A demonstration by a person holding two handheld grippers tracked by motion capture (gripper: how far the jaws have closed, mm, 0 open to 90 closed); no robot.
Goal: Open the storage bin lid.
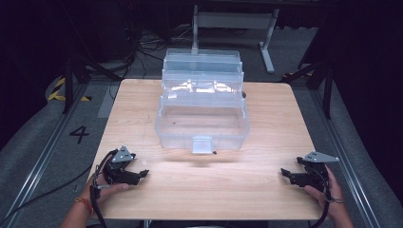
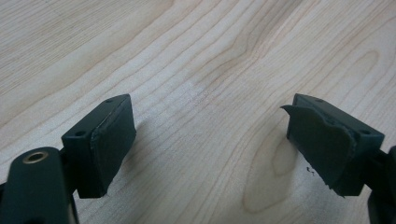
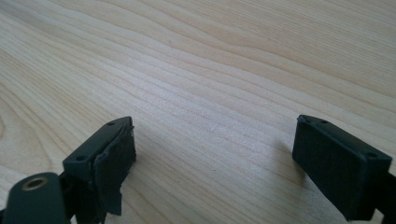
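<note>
Grippers left and right gape wide near table front corners, clear box well apart

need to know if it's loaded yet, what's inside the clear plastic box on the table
The clear plastic box stands open, its tiered trays folded back. Through the walls the bottom compartment looks empty, bar one tiny dark speck. Glare on the upper trays hides any contents. Both grippers rest apart, open.
</note>
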